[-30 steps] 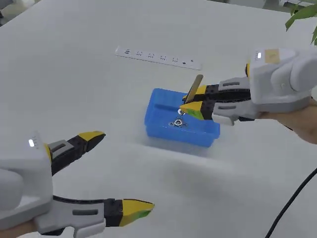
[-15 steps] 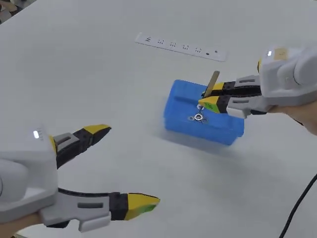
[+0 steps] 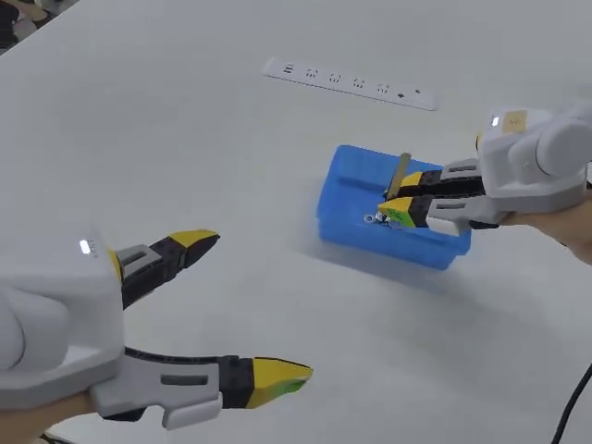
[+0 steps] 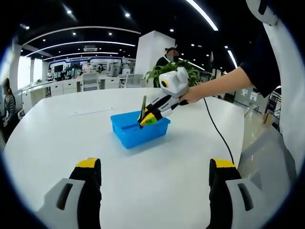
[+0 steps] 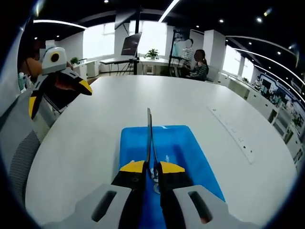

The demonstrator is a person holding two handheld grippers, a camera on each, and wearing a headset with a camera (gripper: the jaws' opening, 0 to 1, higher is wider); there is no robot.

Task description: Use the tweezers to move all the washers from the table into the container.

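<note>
Head view: holding the left gripper [image 3: 245, 308] low at the near left over the white table [image 3: 166, 139], jaws spread wide and gripping nothing. Reaching in from the right with the right gripper [image 3: 400, 211], jaws pressed together on the tweezers [image 3: 400, 176] — tan upper end sticking up above the jaws, lower end pointing down into the blue container [image 3: 388, 248]. Showing a small cluster of washers [image 3: 373, 219] lying on the container's floor, just beside the tweezer tips; touching them or not, cannot tell. Also taking in a white power strip [image 3: 347, 83] lying beyond the container, well apart from it.

Left gripper view: looking along the left gripper [image 4: 155, 164], both yellow-tipped jaws standing far apart with bare table between them. Facing the container [image 4: 136, 138] in mid-table, with the right gripper [image 4: 148, 118] dipping into it from the right, clamping the tweezers [image 4: 143, 106] nearly upright. Taking in the person's forearm [image 4: 219, 86] behind that gripper and a leafy plant [image 4: 162, 71] farther back.

Right gripper view: looking along the right gripper [image 5: 152, 167], jaws squeezed close on the tweezers [image 5: 149, 136], the thin strip of them running ahead from between the jaws above the container [image 5: 186, 143]. Catching a glint of metal between the jaw tips, low in the container — washers or tweezer tips, cannot tell. Seeing the left gripper [image 5: 59, 98] at upper left, jaws gaping, and the power strip [image 5: 233, 133] on the table off to the right.
</note>
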